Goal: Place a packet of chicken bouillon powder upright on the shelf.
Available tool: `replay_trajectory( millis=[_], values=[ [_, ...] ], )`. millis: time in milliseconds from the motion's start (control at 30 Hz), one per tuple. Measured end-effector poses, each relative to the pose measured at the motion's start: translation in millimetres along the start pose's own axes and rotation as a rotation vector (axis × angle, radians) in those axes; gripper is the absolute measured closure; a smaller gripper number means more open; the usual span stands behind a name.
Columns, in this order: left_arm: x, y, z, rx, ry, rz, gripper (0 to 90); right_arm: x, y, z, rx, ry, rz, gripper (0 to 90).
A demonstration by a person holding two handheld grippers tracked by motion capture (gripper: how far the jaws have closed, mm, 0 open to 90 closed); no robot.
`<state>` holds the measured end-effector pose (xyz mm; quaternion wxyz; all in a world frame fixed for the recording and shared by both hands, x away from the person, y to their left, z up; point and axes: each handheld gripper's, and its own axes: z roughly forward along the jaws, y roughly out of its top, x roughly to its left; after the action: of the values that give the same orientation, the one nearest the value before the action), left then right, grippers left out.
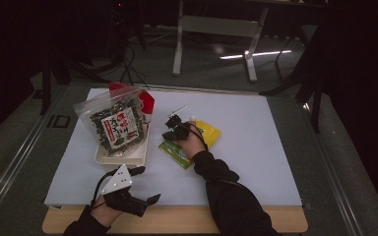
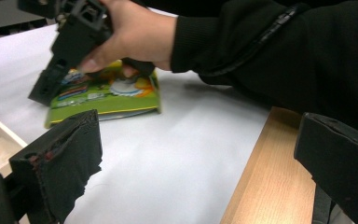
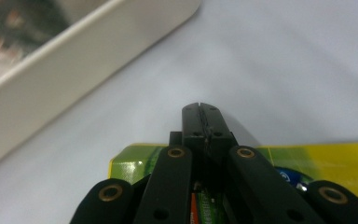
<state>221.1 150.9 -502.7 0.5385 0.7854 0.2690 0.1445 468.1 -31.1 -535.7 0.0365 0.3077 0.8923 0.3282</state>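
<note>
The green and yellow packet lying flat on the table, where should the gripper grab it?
Probably by its thin green end. The packet lies flat on the white sheet, so there is nothing tall to pinch. That end is bare in the left gripper view; jaws coming in low from there could slip around the edge. The right gripper, jaws shut, is over it.

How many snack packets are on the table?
3, maybe more hidden: a clear seaweed bag standing in the tray, a red packet behind it, and a green-yellow packet under the right gripper.
</note>
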Motion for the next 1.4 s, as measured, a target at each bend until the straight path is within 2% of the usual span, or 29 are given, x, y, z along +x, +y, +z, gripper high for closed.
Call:
replay_trajectory(
  millis=[33, 100, 233, 367, 500, 867, 967, 1033, 1100, 1233, 1267, 1400],
  values=[
    [0.1, -0.2, 0.7, 0.002, 0.000, 0.000, 2.0, 0.0, 0.0, 0.0, 0.000, 0.000, 0.000, 90.0],
    [0.3, -0.3, 1.7, 0.004, -0.001, -0.003, 2.0, 3.8, -10.3, -7.7, 0.002, 0.001, -0.031, 90.0],
    [-0.9, 0.1, 3.0, 0.005, -0.003, -0.002, 2.0, 6.7, -17.3, -13.1, 0.004, 0.012, -0.041, 90.0],
    [-1.8, 0.9, 4.8, 0.006, -0.007, -0.007, 2.0, 15.8, -38.9, -29.2, 0.009, 0.033, -0.091, 90.0],
    [-2.3, 1.2, 6.1, 0.006, -0.007, -0.008, 2.0, 20.0, -52.7, -38.5, 0.003, 0.035, -0.110, 89.9],
    [-4.7, 2.9, 12.8, 0.012, -0.013, -0.005, 2.0, 21.1, -83.2, -64.2, 0.008, 0.038, -0.129, 89.6],
    [-6.2, 3.4, 16.4, 0.014, -0.023, -0.003, 2.0, 20.2, -85.9, -67.3, 0.001, 0.051, -0.118, 88.0],
    [-6.8, 3.2, 18.8, 0.017, -0.027, -0.001, 2.0, 21.7, -85.9, -71.5, -0.009, 0.070, -0.127, 86.8],
    [-7.2, 2.9, 20.8, 0.021, -0.030, 0.001, 2.0, 22.7, -84.7, -81.6, -0.035, 0.074, -0.130, 85.2],
    [-8.7, 1.5, 22.5, 0.025, -0.028, 0.010, 2.0, 20.0, -83.5, -89.9, -0.047, 0.051, -0.131, 83.8],
    [-8.9, 1.2, 22.5, 0.026, -0.027, 0.009, 2.0, 12.0, -82.6, -99.8, -0.065, 0.022, -0.120, 82.2],
    [-8.7, 0.1, 22.4, 0.025, -0.025, 0.007, 2.0, -9.9, -82.2, -116.4, -0.088, -0.047, -0.070, 79.0]
  ],
)
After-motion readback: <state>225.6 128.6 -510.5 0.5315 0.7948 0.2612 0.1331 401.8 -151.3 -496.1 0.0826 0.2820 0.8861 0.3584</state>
